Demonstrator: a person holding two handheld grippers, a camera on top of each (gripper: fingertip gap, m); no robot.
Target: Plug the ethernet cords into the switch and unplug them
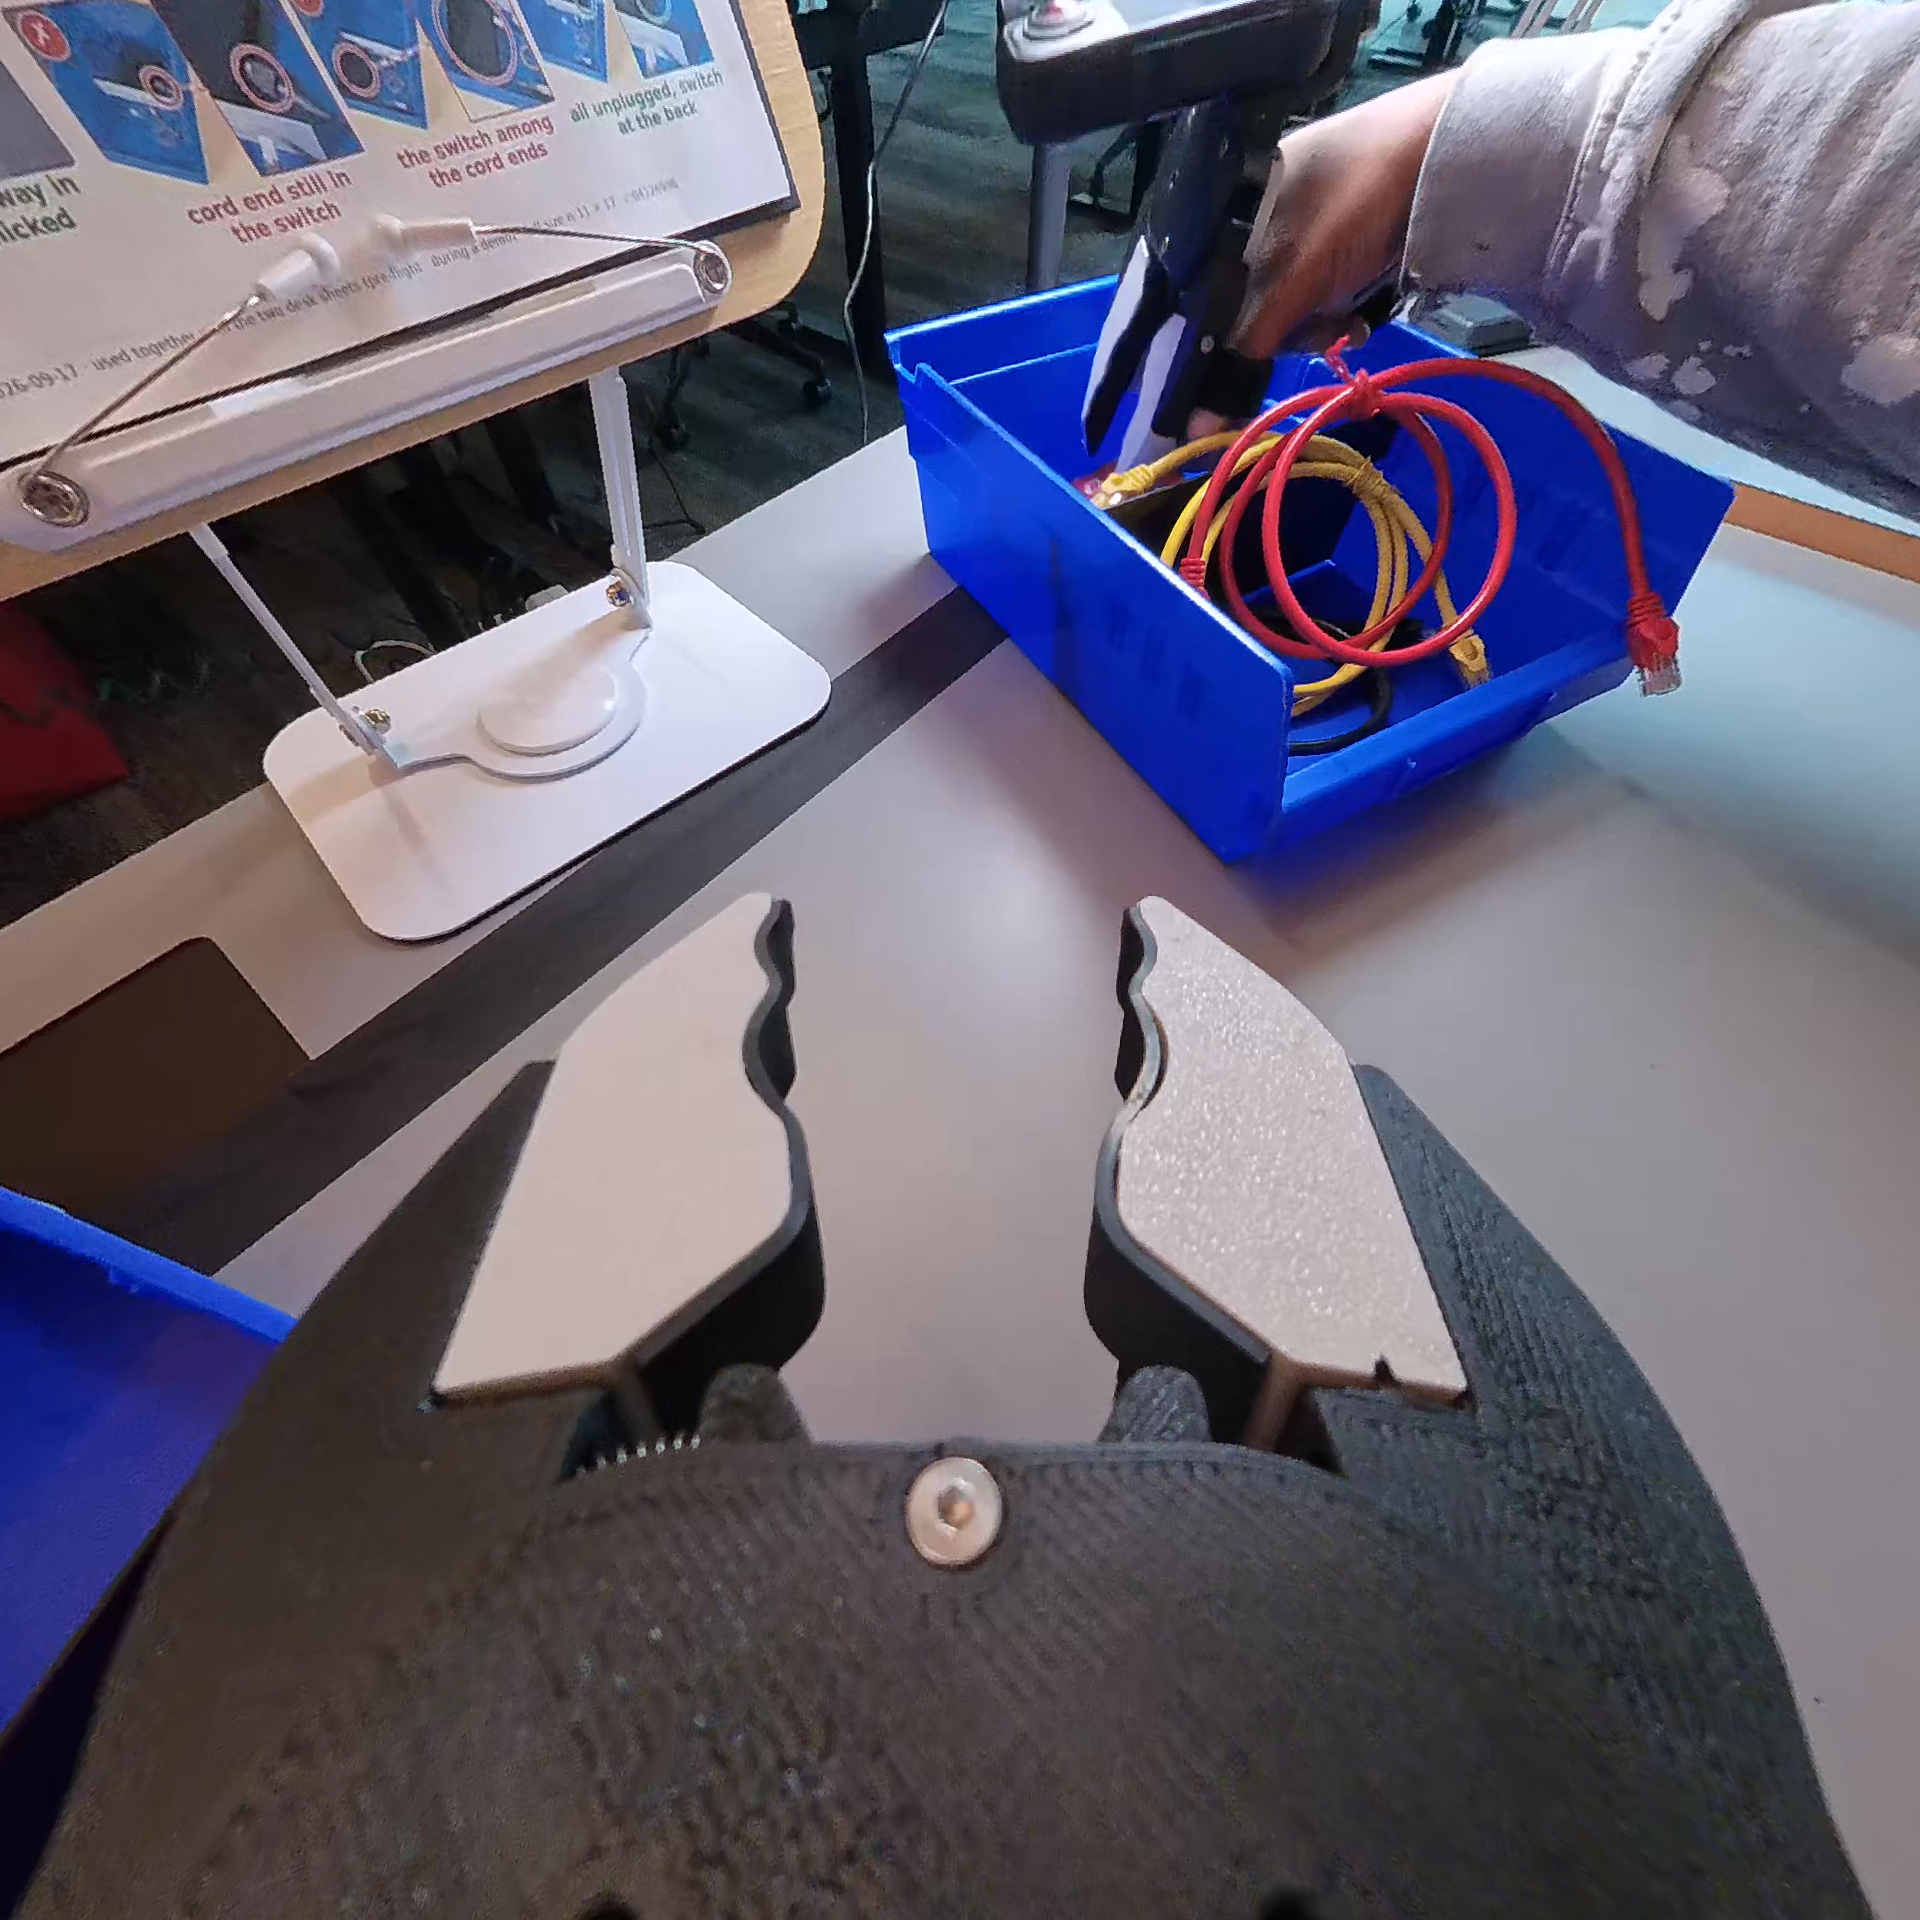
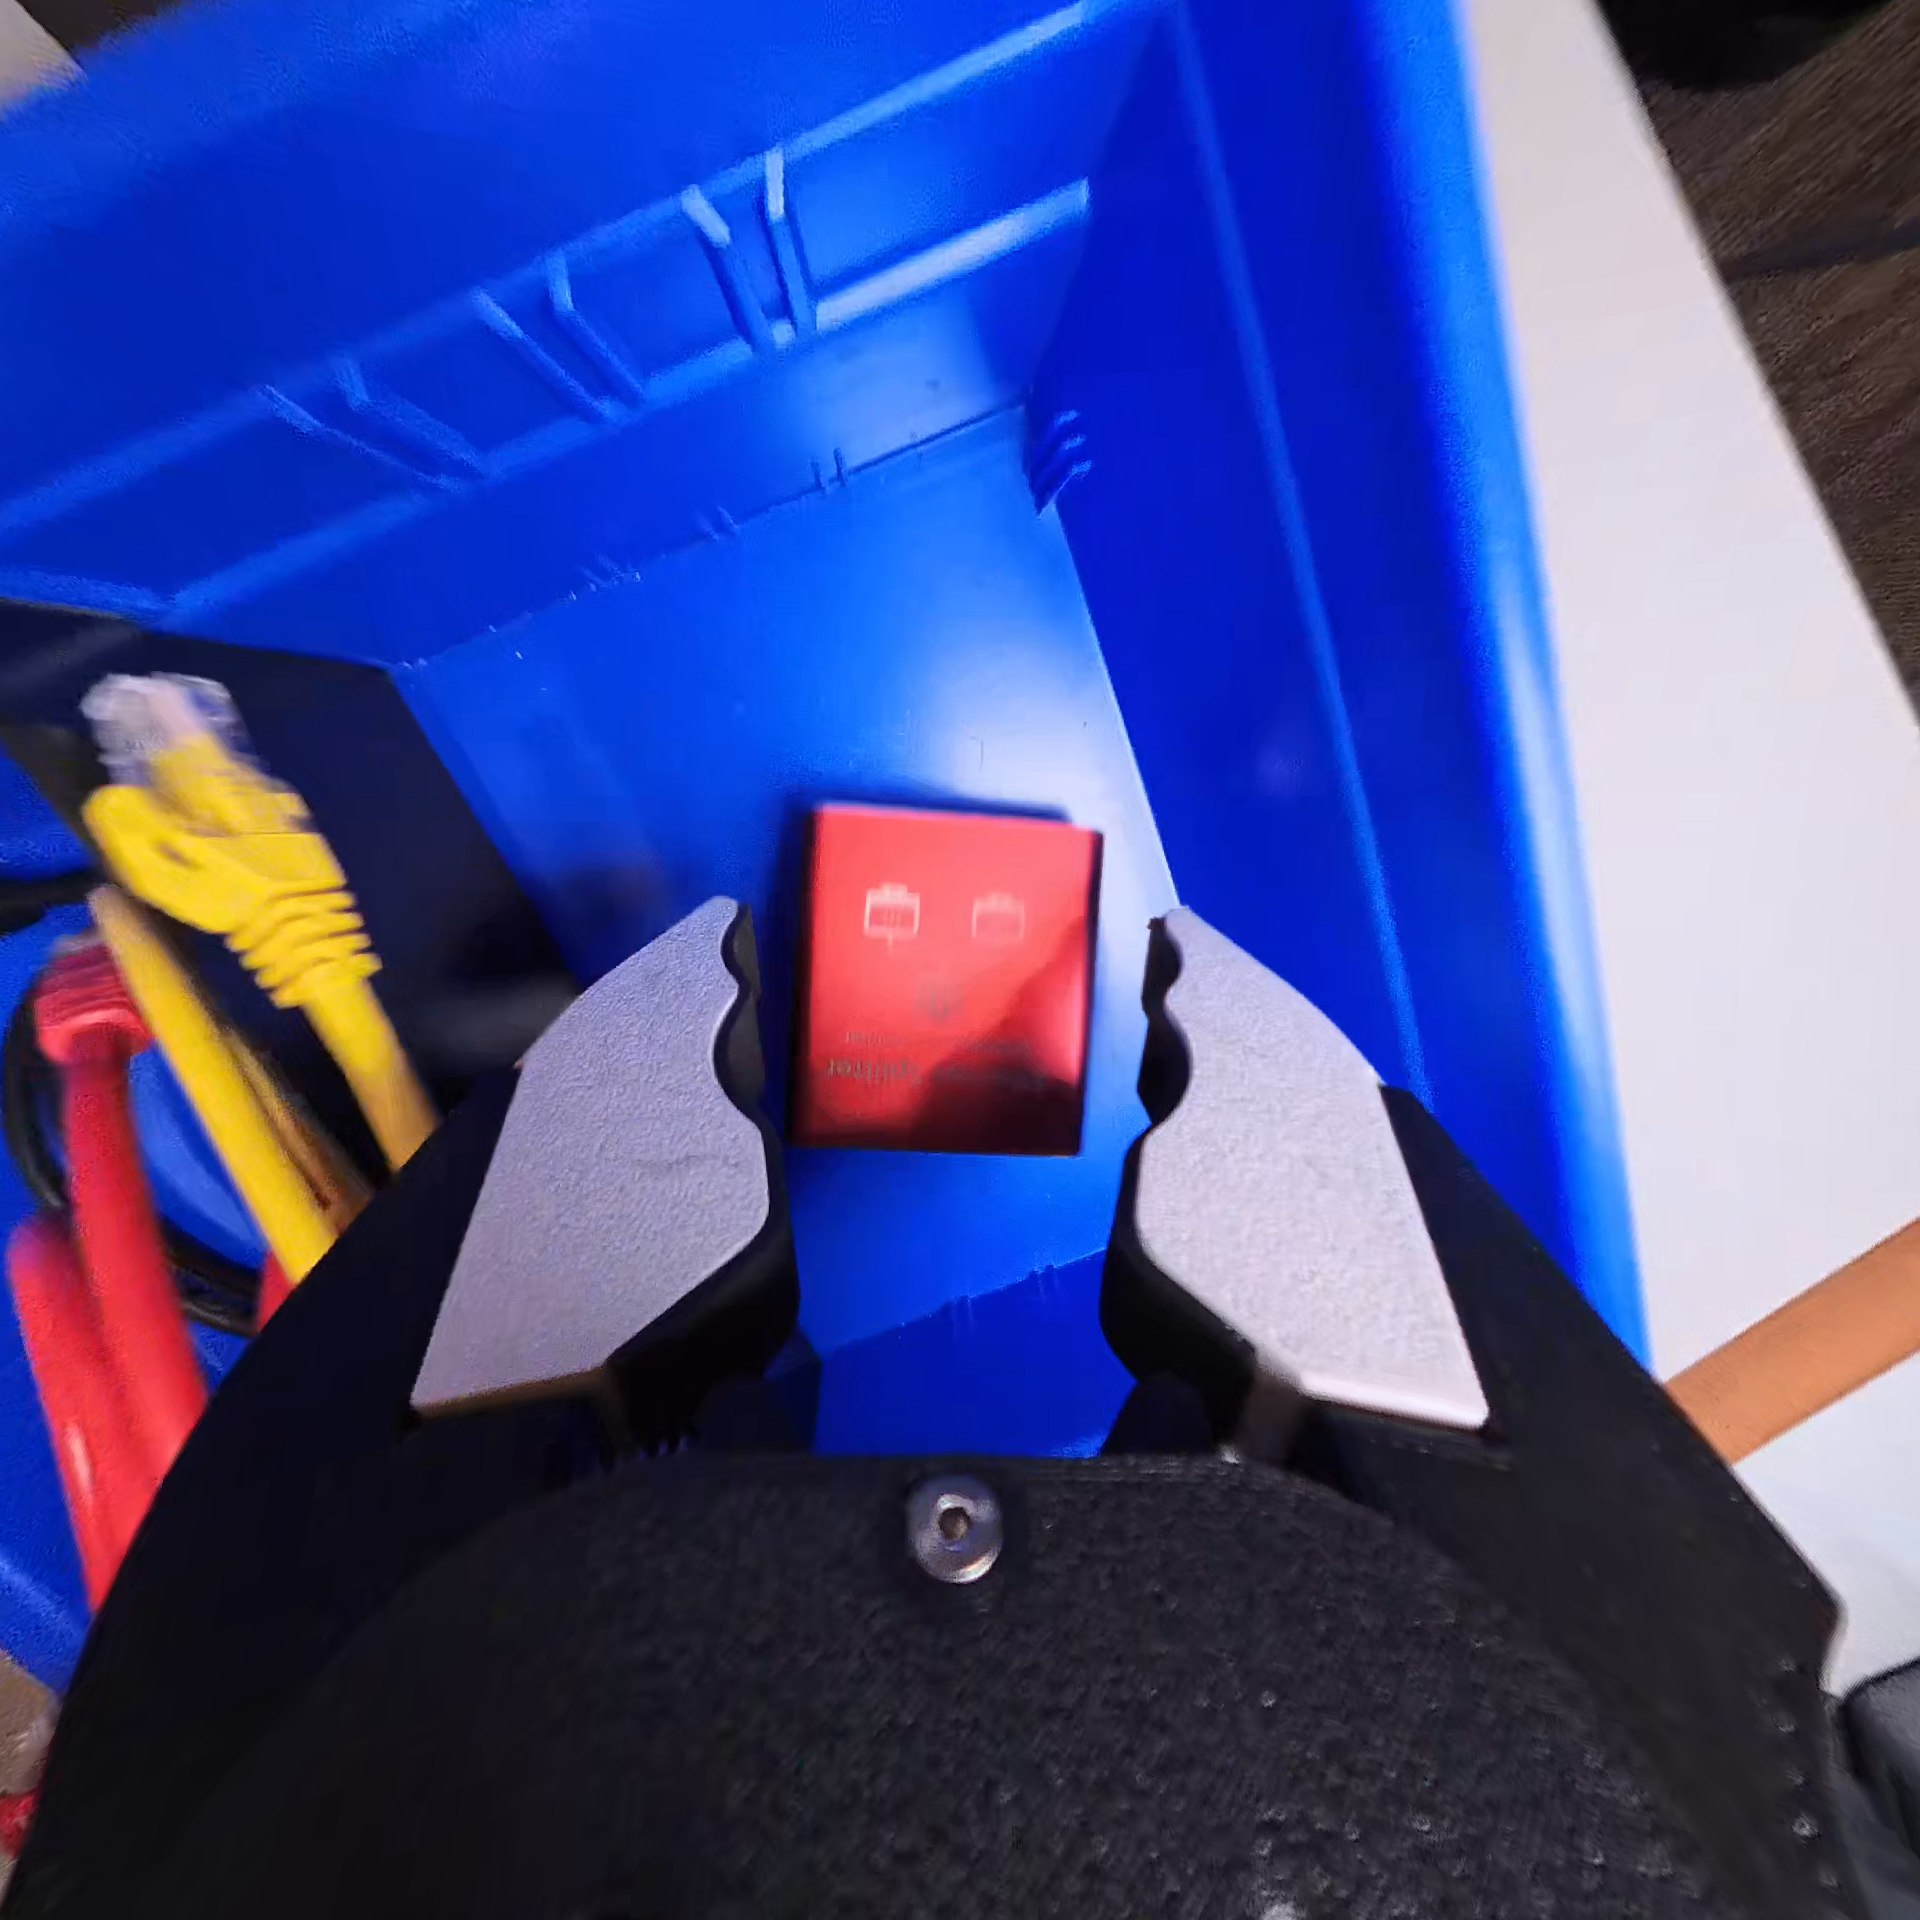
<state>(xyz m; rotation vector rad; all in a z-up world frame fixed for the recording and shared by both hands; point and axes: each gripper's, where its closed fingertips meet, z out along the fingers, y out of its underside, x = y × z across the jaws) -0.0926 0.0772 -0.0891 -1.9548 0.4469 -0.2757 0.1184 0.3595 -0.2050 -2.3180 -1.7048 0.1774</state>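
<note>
A small red switch (image 2: 945,987) lies flat on the floor of a blue bin (image 2: 1247,623). My right gripper (image 2: 951,956) is open inside the bin, its fingertips on either side of the switch, apart from it. A yellow ethernet cord (image 2: 239,862) and a red cord (image 2: 83,1039) lie at the bin's left. In the left wrist view the bin (image 1: 1132,623) holds the coiled red cord (image 1: 1382,520) and yellow cord (image 1: 1392,540); one red plug hangs over the rim. The right gripper (image 1: 1143,405) reaches into it. My left gripper (image 1: 956,935) is open and empty above the grey table.
A white stand (image 1: 540,727) holds an instruction sheet (image 1: 364,156) at the table's far left. A second blue bin (image 1: 94,1382) shows at the left edge. A person's hand and grey sleeve (image 1: 1714,208) hold the right gripper. A black box (image 2: 343,779) sits in the bin behind the yellow plug.
</note>
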